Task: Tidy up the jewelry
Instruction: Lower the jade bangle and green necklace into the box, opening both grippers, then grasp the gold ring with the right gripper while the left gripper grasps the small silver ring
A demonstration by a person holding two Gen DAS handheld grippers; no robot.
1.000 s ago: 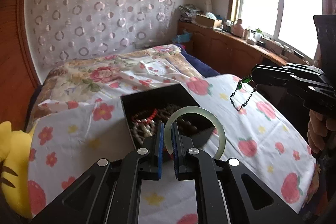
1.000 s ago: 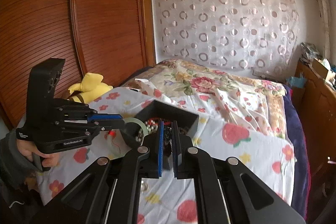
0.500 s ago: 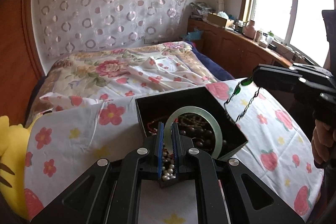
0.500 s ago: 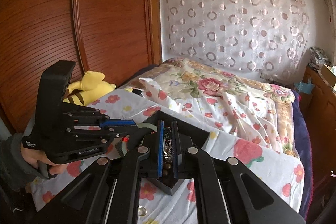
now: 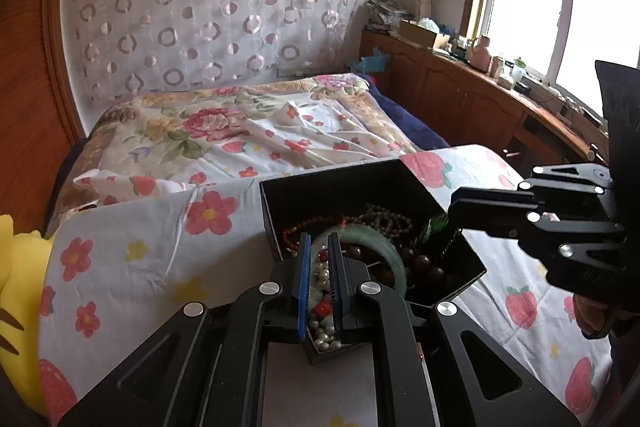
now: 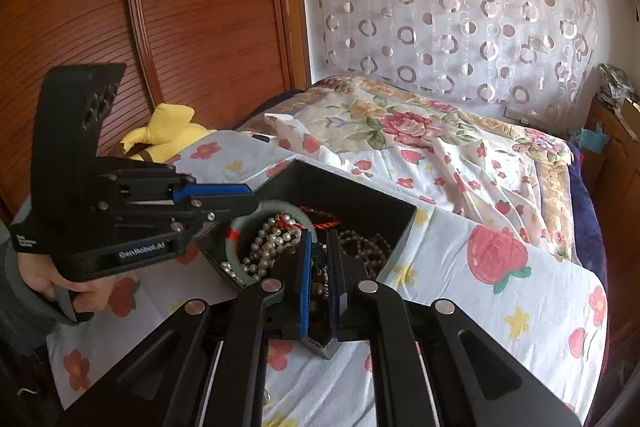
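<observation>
1. Holding the pale green bangle in my left gripper, jaws clamped on its rim, I see it lowered into the black box on the floral sheet.
2. Pearls and dark beads fill that box.
3. My right gripper pinches a dark chain with a green stone, jaws nearly together, over the box's right side.
</observation>
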